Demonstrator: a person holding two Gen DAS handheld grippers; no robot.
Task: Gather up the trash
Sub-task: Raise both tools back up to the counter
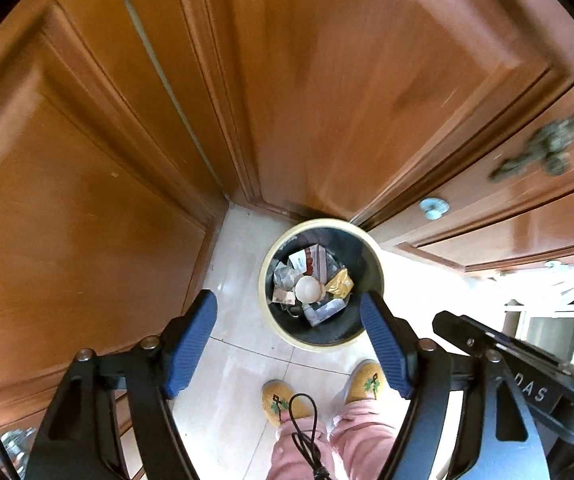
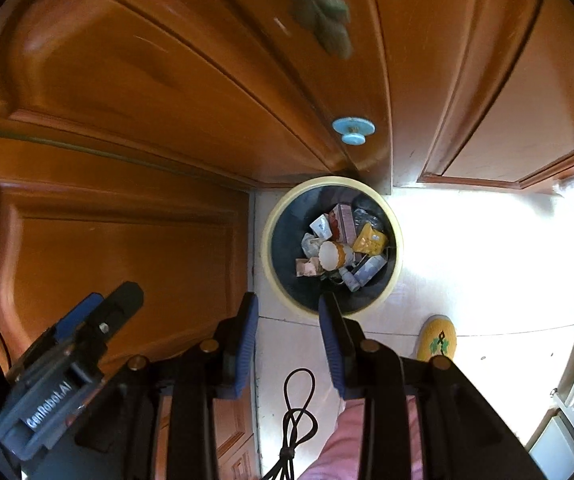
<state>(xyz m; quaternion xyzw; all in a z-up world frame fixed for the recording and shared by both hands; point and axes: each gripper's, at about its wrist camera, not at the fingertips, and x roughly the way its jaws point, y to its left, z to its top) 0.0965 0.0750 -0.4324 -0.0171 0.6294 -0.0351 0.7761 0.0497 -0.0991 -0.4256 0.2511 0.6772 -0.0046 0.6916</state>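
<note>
Down below, the trash bin (image 1: 321, 285) stood on the tiled floor (image 1: 239, 264) in a corner of wooden doors (image 1: 87, 200), holding wrappers, a yellow packet (image 1: 339, 282) and a pale round cup (image 1: 308, 289); the smaller scraps were hard to make out. Left tongs (image 1: 289, 336) hung well apart and empty above it. Right tongs (image 2: 289, 320) stood narrower, also apart, gripping nothing. Only the left view caught both yellow slippers (image 1: 283, 400); the right view showed one. A blue knob (image 2: 353, 130) read sharply in the right view, while the door ornament (image 1: 551, 140) was blurred in both.
</note>
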